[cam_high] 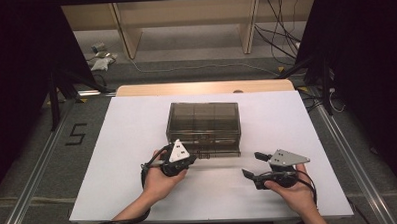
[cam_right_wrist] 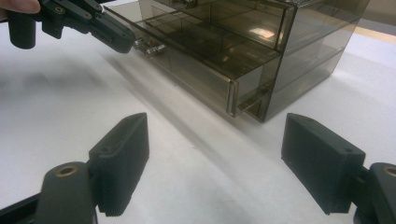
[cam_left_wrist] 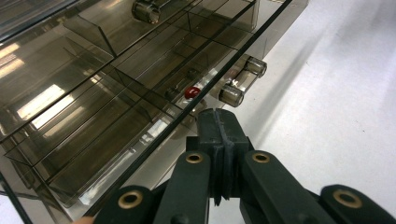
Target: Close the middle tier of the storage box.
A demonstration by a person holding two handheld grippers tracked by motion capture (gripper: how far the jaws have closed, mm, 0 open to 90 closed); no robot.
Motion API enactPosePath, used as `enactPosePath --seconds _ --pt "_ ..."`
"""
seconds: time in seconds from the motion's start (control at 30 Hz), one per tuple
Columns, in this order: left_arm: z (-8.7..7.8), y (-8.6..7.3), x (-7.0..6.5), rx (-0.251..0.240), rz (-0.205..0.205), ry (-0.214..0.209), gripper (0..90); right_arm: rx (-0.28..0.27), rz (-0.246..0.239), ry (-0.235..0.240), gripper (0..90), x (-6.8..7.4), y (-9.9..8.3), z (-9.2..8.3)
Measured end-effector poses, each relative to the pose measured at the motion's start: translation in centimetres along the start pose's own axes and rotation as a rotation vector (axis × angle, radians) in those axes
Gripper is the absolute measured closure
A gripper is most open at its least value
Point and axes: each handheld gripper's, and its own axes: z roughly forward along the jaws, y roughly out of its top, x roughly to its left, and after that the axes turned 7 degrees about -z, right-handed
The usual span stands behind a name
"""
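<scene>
Left tongs [cam_left_wrist: 219, 140]: jaws pressed flat together with nothing between them, tips right at the front edge of the pulled-out drawer [cam_left_wrist: 140, 112], just short of its handle [cam_left_wrist: 243, 79]; in the high view the left tongs [cam_high: 188, 160] sit at the organiser's front left corner

Right tongs [cam_right_wrist: 224, 163]: jaws spread wide and empty, hovering over bare white bench [cam_right_wrist: 70, 93], well clear of the box; in the high view the right tongs [cam_high: 256, 165] wait off to the front right

Organiser [cam_high: 203, 127]: smoked clear plastic drawer box, mid-bench, one upper drawer slid out towards the person

Inside the drawer: divided compartments, a small red bead [cam_left_wrist: 192, 92] lying in one near the front wall

Step in hand, my call: working that drawer by its front, push or pull I cannot tell

How to do it well: keep the closed tips square on the drawer front, move straight along the runners, go slowly so the light box does not skid

Right hand's job: steady the box side if it starts to slide

Watch for: tips slipping off the glossy plastic
</scene>
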Motion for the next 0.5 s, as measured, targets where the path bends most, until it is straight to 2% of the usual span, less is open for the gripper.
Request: enactPosePath --seconds 0.5 --pt "0.16 0.35 0.39 -0.003 -0.005 0.002 89.8 0.001 0.003 -0.002 24.3 -0.02 -0.02 -0.02"
